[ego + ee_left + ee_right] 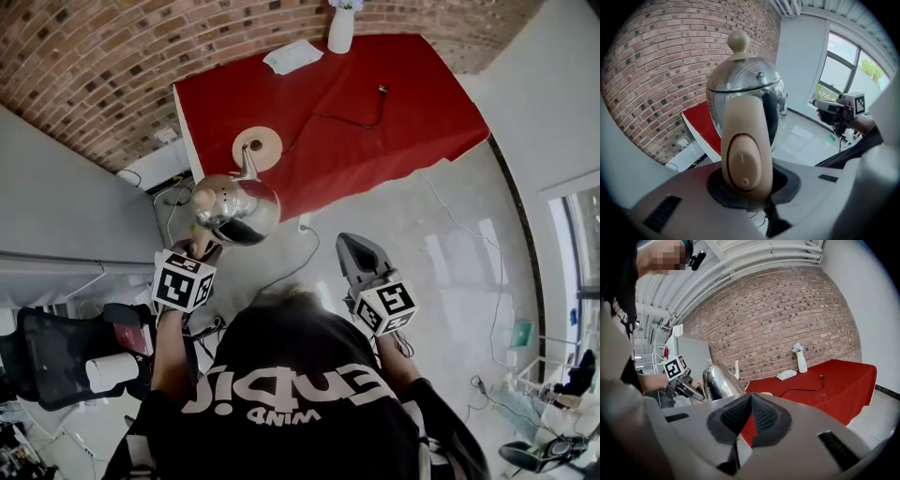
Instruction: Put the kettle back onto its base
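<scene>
A shiny steel kettle (236, 208) with a beige lid knob and handle hangs in the air just in front of the red table (412, 122). My left gripper (202, 249) is shut on the kettle's beige handle (743, 154), which fills the left gripper view with its switch facing the camera. The round beige base (256, 147) lies on the near left part of the table, its black cable (349, 119) running back across the cloth. My right gripper (353, 249) hovers over the floor to the right, its jaws together and holding nothing. It also sees the kettle (721, 383).
A white vase (341, 28) and a folded white cloth (292, 56) sit at the table's far edge by the brick wall. A black office chair (52, 361) and a grey desk (66, 197) stand at the left. Cables lie on the floor (441, 272).
</scene>
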`<state>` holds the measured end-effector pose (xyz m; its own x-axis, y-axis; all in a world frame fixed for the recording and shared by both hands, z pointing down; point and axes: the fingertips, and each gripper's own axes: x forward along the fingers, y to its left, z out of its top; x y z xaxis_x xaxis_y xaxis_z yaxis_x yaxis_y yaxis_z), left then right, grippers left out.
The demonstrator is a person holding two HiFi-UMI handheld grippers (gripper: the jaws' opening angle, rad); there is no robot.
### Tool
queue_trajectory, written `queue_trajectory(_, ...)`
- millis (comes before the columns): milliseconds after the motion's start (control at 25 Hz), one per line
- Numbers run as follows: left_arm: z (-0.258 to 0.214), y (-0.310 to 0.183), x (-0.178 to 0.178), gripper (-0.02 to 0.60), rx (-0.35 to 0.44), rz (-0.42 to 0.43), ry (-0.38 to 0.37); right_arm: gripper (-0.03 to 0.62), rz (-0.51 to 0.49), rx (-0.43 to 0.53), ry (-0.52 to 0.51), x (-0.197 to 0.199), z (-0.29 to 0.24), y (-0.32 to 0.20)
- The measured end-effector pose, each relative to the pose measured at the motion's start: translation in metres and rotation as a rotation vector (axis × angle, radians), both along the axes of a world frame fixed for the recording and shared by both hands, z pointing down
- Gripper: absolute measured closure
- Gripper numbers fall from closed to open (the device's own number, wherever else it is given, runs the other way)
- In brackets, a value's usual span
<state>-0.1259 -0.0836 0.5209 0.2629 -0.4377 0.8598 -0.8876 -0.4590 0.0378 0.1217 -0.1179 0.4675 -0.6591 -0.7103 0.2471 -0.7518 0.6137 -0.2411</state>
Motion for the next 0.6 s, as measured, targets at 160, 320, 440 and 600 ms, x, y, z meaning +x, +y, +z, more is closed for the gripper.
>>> queue_trajectory(160,-0.001,-0.017,-0.006,0.517,-0.009,0.009,-0.018,0.573,0.000,-0.003,-0.006,-0.008,0.000,-0.017)
queue_trajectory(320,0.003,-0.033,-0.009,0.517,-0.020,0.034,-0.029,0.574,0.003,0.005,-0.006,-0.017,-0.002,-0.034)
queue_trajectory(440,0.007,-0.047,-0.012,0.517,-0.029,0.049,-0.023,0.572,0.000,0.011,-0.007,-0.025,-0.002,-0.047)
queue_trajectory(600,0.015,-0.064,-0.022,0.517,-0.040,0.068,-0.037,0.572,-0.011,0.015,-0.008,-0.041,0.000,-0.058)
